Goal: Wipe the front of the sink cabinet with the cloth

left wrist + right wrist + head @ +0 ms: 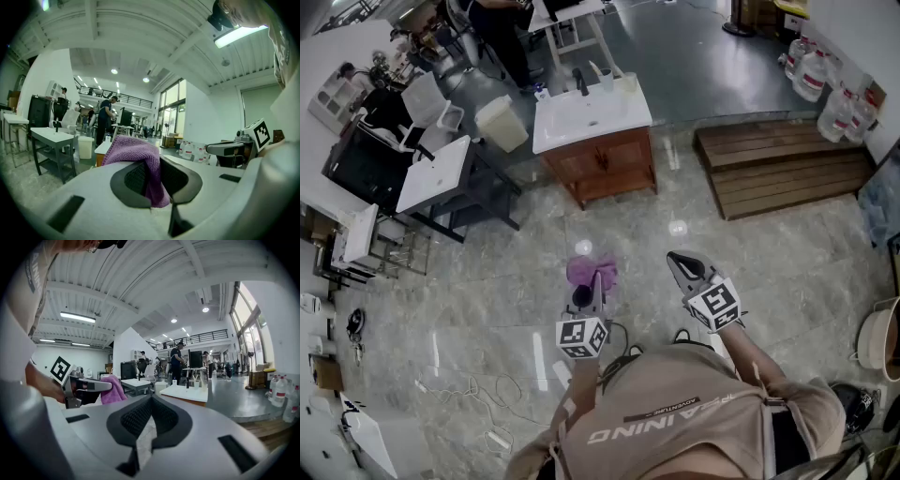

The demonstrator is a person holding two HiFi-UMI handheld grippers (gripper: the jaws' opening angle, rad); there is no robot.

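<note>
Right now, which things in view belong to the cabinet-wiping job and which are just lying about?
Job:
purple cloth, clamped in the left gripper
sink cabinet, across the floor ahead

Lying about:
wooden platform
water jugs
white bin
grey table
floor cables

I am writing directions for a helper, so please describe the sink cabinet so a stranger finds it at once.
Across the glossy grey stone floor, straight ahead, stands a reddish-brown wooden cabinet under a white basin top with a dark tap. The white-topped table to its left has thin dark metal legs; only the cabinet has wooden doors.
</note>
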